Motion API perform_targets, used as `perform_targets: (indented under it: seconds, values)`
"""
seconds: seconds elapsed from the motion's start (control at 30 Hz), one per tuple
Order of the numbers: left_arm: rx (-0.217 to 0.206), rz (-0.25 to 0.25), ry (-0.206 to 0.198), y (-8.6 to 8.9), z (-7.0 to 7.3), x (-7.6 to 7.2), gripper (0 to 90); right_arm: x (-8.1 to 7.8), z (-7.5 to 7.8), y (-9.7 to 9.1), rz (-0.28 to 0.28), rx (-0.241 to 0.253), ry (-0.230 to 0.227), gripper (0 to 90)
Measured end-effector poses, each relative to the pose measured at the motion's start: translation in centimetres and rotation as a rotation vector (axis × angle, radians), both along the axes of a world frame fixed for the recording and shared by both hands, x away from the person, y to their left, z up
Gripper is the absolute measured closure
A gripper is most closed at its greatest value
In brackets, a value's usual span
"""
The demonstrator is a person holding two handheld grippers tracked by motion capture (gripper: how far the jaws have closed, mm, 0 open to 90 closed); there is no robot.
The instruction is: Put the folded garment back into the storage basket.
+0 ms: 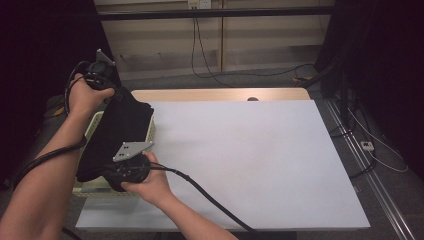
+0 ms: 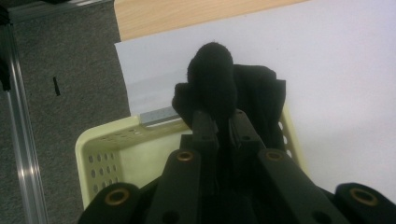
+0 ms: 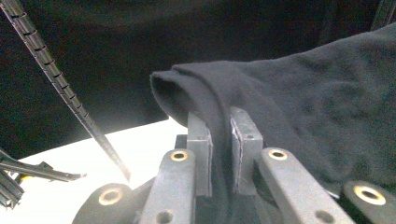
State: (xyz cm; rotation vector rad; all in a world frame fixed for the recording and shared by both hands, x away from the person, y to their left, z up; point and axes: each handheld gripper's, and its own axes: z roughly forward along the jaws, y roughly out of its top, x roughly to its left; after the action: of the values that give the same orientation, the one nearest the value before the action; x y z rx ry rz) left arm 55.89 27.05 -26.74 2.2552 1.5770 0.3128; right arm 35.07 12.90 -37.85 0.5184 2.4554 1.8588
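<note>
Holding a black cloth [image 1: 117, 132] stretched between my two grippers, I keep it hanging over the pale yellow basket [image 1: 93, 125], which sits at the left edge of the white table sheet [image 1: 250, 160]. My left gripper [image 1: 100, 75] is raised beyond the basket's far end, toward the dark wall, and in the left gripper view [image 2: 219, 122] its jaws are pinched tight on a bunched fold of the cloth, which bulges up above the tips. My right gripper [image 1: 127, 170] is at the basket's near end, its grey three-cornered plate [image 1: 131, 149] on top, and in the right gripper view [image 3: 220, 126] its jaws are clamped on a folded edge of the same cloth, the fabric running between the two pads. The cloth covers most of the basket from above, so I cannot see what lies inside; its perforated wall [image 2: 105, 163] and rim show below my left jaws. To the right of the basket the sheet is bare, and past the sheet's far edge a strip of wooden tabletop [image 1: 220, 94] shows. My right gripper's cable [image 1: 210, 197] trails from beside the basket across the near corner of the sheet. Cables [image 1: 380, 150] lie on the grey floor well to the right of the basket, past the table's right edge.
</note>
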Motion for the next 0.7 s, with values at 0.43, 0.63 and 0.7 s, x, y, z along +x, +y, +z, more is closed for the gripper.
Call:
perform_targets:
  seconds: [0.43, 0.63, 0.7]
  values:
    - [-0.012, 0.017, 0.017, 0.7, -0.8, 0.0, 83.8, 0.1, -0.4, 0.3, 0.003, -0.01, 0.001, 80.8]
    - [-0.012, 0.024, 0.022, 0.9, -1.1, 0.0, 83.7, 0.1, -0.4, 0.4, 0.003, -0.01, -0.001, 80.7]
    - [-0.014, 0.023, 0.022, 1.0, -1.2, 0.0, 83.8, 0.1, -0.5, 0.4, 0.0, -0.01, 0.002, 80.7]
